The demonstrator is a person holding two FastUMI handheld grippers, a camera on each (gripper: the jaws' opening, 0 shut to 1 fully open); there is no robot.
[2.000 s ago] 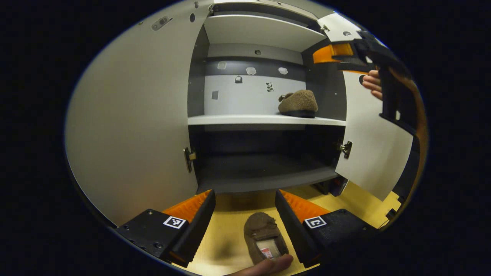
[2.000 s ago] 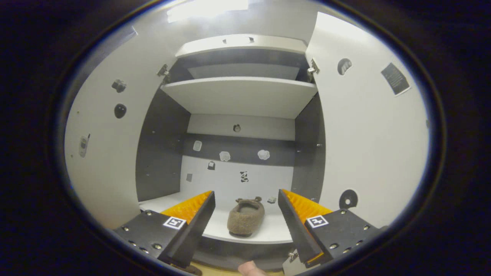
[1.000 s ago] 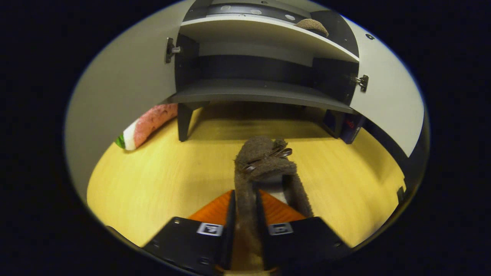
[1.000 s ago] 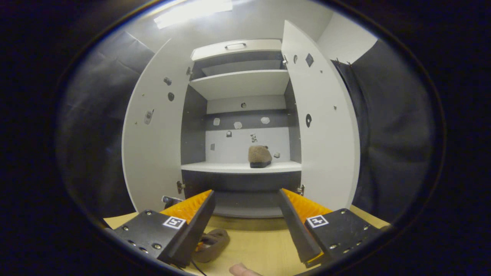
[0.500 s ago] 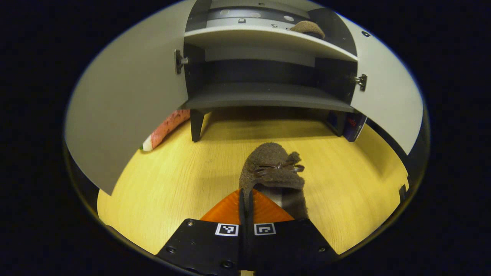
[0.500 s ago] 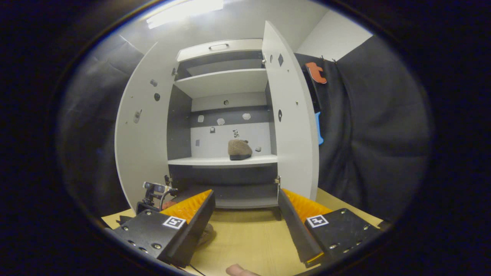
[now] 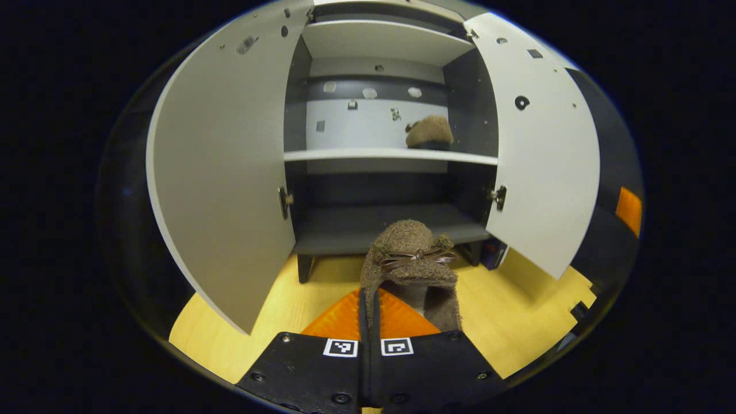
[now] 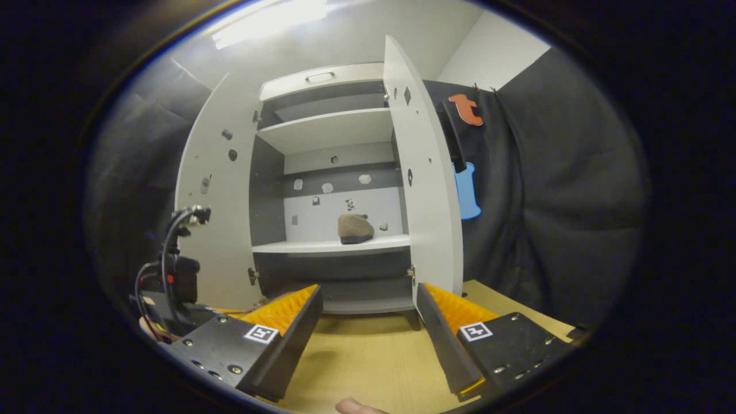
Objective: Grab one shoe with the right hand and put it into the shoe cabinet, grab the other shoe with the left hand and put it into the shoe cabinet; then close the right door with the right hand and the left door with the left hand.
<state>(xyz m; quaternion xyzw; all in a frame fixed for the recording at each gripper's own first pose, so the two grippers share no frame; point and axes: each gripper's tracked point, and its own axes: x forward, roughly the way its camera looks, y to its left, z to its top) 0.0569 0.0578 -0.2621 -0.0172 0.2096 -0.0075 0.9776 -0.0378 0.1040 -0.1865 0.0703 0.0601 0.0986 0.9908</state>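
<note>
The left tool [image 7: 368, 322] is clamped on the edge of a fuzzy brown shoe [image 7: 409, 267], toe pointing toward the open shoe cabinet [image 7: 391, 155] straight ahead. The other soft shoe [image 8: 355, 228] sits on the white shelf [image 8: 333, 247]. The right tool [image 8: 368, 333] is held apart, empty, farther back.

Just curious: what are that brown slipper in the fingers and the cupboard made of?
The slipper looks like fuzzy fleece or boucle fabric, matte, with a glossier, possibly leatherette bow. The cupboard seems to be laminated board: smooth, flat pale panels and metal hinges.
</note>
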